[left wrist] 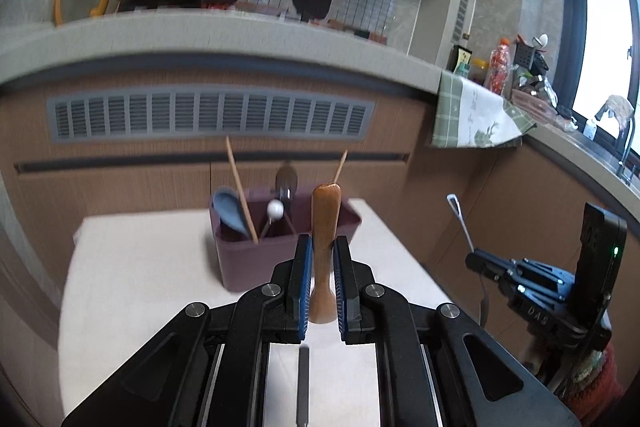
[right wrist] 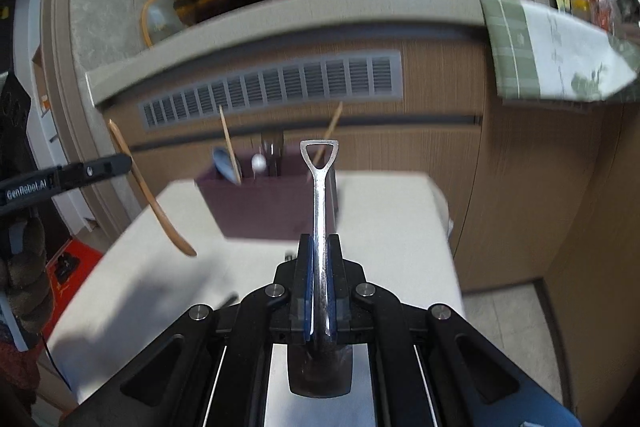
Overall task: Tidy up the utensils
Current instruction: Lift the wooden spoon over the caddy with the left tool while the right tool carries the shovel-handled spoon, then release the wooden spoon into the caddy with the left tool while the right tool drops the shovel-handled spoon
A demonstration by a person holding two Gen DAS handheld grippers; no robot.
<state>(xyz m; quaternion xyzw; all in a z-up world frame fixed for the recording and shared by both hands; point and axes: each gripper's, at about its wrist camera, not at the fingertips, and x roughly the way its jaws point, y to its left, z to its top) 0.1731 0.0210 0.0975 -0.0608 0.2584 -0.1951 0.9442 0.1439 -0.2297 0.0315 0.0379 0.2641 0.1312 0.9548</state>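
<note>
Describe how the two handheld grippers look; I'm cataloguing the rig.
Both the left gripper and the right gripper are black linkage frames with silver pivot bolts and blue pads. White "GenRobot.AI" lettering marks the left; a green light glows on the right one's housing.

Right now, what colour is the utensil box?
Dull purple box, clearest in the left wrist view.

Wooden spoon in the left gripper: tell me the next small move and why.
Probably carry the wooden spoon forward over the purple holder and lower it in. The left gripper grips it above the table, short of the holder, whose right end looks free.
</note>
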